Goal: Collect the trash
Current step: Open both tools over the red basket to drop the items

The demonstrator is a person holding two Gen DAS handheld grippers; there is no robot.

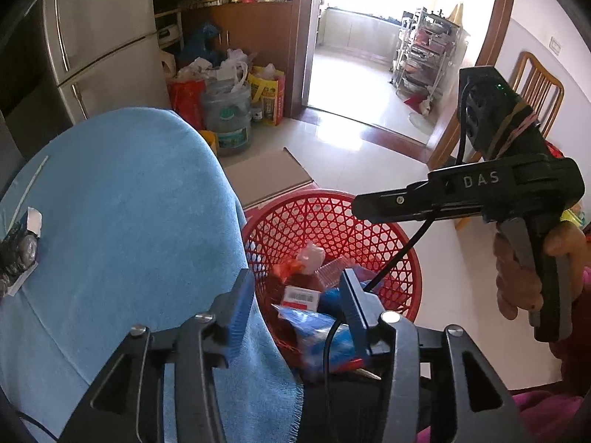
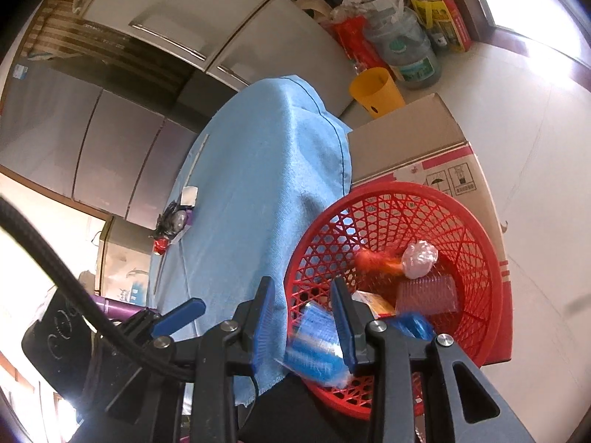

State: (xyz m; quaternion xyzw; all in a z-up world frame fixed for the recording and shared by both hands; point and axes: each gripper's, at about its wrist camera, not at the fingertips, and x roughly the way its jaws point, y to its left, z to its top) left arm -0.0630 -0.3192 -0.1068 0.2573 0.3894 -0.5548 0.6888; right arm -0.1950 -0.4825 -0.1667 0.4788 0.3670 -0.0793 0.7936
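Observation:
A red mesh basket [image 1: 332, 193] [image 2: 406, 184] stands on the floor beside a table covered with a blue cloth [image 1: 129, 221] [image 2: 266, 166]. My left gripper [image 1: 295, 295] hangs open over the basket. A blue wrapper [image 1: 314, 328] [image 2: 314, 350] shows blurred below its jaws, loose, touching no pad. My right gripper [image 1: 356, 205] [image 2: 303, 284], held by a hand [image 1: 517, 273], hovers higher over the basket with narrow jaws gripping nothing. In the basket lie a pink crumpled bag [image 1: 312, 254] [image 2: 419, 254] and a red-and-white packet [image 1: 301, 297]. A dark crumpled wrapper [image 1: 22, 254] [image 2: 173, 221] lies on the cloth.
A cardboard box [image 1: 266, 177] [image 2: 406, 136] stands right behind the basket. Further back are a fridge [image 1: 99, 37], a water jug [image 1: 229, 122] among bags, and a yellow bin [image 2: 376, 90]. A wooden chair [image 1: 535, 81] stands at the right by a doorway.

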